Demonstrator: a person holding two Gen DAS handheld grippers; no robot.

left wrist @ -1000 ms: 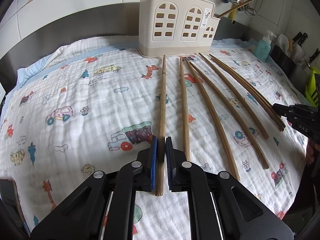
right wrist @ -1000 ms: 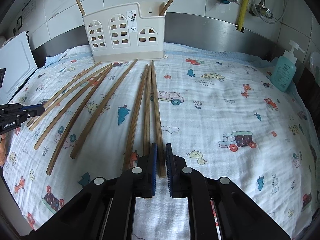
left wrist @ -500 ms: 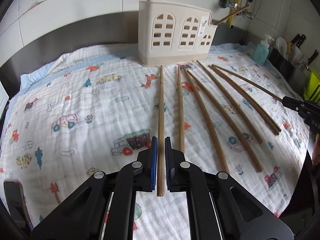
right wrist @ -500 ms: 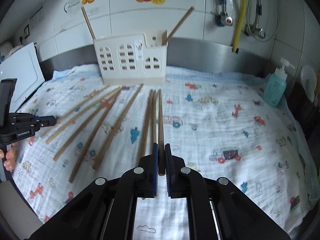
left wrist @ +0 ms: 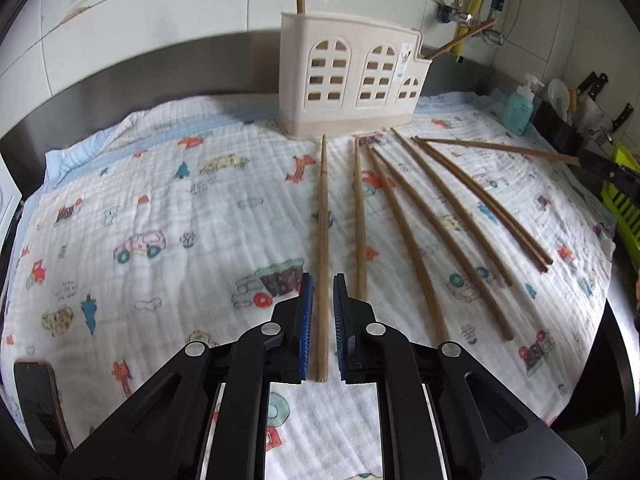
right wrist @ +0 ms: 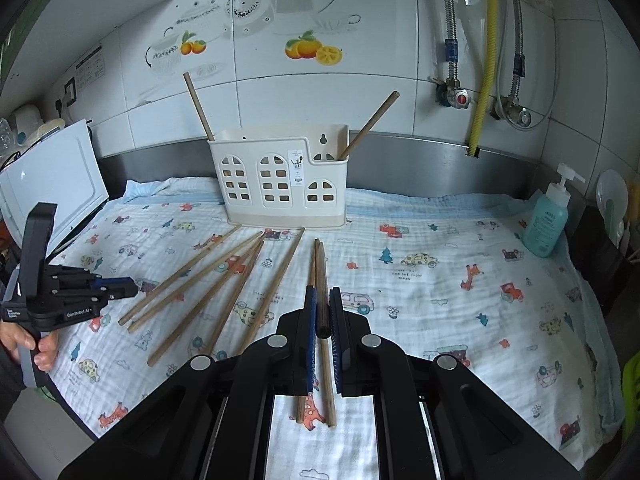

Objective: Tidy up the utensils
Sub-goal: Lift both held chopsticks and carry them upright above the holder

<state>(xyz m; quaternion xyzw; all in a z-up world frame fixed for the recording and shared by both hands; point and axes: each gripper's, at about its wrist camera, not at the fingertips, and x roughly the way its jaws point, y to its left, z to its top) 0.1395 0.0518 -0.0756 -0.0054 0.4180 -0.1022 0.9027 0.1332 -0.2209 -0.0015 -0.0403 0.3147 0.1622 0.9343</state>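
Cloth (left wrist: pixel 168 208): printed blanket fills the middle of both frames.
Holder (right wrist: pixel 280 180): cream utensil caddy, upper centre, two chopsticks standing in it.
Loose chopsticks (left wrist: pixel 416 240): fanned across my left view's centre-right.
My left gripper (left wrist: pixel 320 320): bottom centre, fingers narrow around one chopstick (left wrist: pixel 322 240).
My right gripper (right wrist: pixel 323 328): bottom centre, clamping a raised chopstick (right wrist: pixel 321 288).

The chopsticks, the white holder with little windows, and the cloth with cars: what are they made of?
The chopsticks look like wood or bamboo: brown, matte, faintly grained. The holder seems to be cream plastic: smooth, slightly glossy, with moulded arched cut-outs. The cloth looks like soft cotton gauze: crinkly woven texture, printed cartoon cars, pale blue edge.
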